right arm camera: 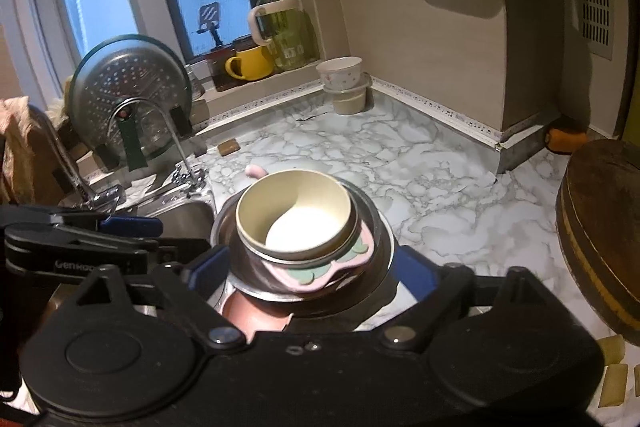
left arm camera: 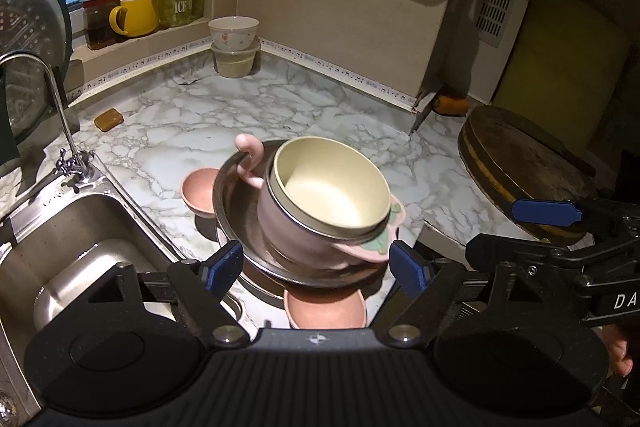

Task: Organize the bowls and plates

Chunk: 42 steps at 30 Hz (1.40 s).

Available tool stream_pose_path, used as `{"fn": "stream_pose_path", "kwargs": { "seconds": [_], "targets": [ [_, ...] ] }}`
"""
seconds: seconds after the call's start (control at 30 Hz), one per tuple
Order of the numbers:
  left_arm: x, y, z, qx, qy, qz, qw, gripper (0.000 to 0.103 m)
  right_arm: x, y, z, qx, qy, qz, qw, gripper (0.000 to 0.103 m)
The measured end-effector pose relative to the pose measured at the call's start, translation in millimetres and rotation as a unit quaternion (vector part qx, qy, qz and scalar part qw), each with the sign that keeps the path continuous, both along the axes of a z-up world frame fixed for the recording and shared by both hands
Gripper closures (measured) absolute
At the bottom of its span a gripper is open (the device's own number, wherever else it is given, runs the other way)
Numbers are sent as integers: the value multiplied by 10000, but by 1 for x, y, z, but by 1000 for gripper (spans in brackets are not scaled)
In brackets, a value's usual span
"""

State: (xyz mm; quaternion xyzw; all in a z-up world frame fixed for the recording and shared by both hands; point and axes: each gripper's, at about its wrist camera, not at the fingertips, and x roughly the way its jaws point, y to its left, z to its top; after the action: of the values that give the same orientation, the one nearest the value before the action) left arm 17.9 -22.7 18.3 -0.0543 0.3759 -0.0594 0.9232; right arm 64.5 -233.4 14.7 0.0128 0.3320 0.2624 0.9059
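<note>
Both grippers' fingers stand wide apart, gripping nothing. The left gripper [left arm camera: 316, 261] and right gripper [right arm camera: 314, 269] tilt down toward the stack [left arm camera: 316, 211]: a cream bowl [left arm camera: 332, 191] in a pink pot, inside a steel basin on the tabletop [left arm camera: 240, 107] beside the sink [left arm camera: 80, 247]. The right body hides the stack's base. Only the left view shows two pink bowls [left arm camera: 200, 191].

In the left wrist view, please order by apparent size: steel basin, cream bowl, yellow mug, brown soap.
1. steel basin
2. cream bowl
3. yellow mug
4. brown soap
The mug stands farther away, so its true size is unsure.
</note>
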Motion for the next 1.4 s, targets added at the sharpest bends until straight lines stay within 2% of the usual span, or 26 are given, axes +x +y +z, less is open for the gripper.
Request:
{"fn": "stream_pose_path", "kwargs": {
  "seconds": [0.07, 0.13, 0.17, 0.27, 0.43, 0.57, 0.73, 1.4],
  "targets": [
    [-2, -1, -1, 3, -3, 3, 10000, 19, -2, -2, -1, 77, 62, 5, 10000, 7],
    [-5, -3, -1, 36, -44, 0, 10000, 3, -5, -3, -3, 142, 81, -3, 9999, 5],
    [-7, -5, -1, 42, -96, -35, 9999, 1, -7, -4, -3, 167, 60, -29, 9998, 2],
    [-12, -10, 1, 179, -205, -75, 9996, 1, -14, -6, -3, 201, -54, -63, 9998, 1],
    [-14, -11, 1, 50, -213, -11, 9998, 1, -18, -9, -1, 254, -104, -135, 9995, 0],
    [-16, -11, 3, 92, -323, 4, 9994, 1, -23, -13, -1, 345, -143, -318, 9988, 0],
    [-18, -13, 5, 216, -413, 53, 9989, 1, -29, -13, -7, 428, -58, -495, 9978, 0],
    [-16, -7, 4, 117, -458, 270, 9985, 1, -29, -8, -12, 437, 76, -683, 9967, 0]
  ]
}}
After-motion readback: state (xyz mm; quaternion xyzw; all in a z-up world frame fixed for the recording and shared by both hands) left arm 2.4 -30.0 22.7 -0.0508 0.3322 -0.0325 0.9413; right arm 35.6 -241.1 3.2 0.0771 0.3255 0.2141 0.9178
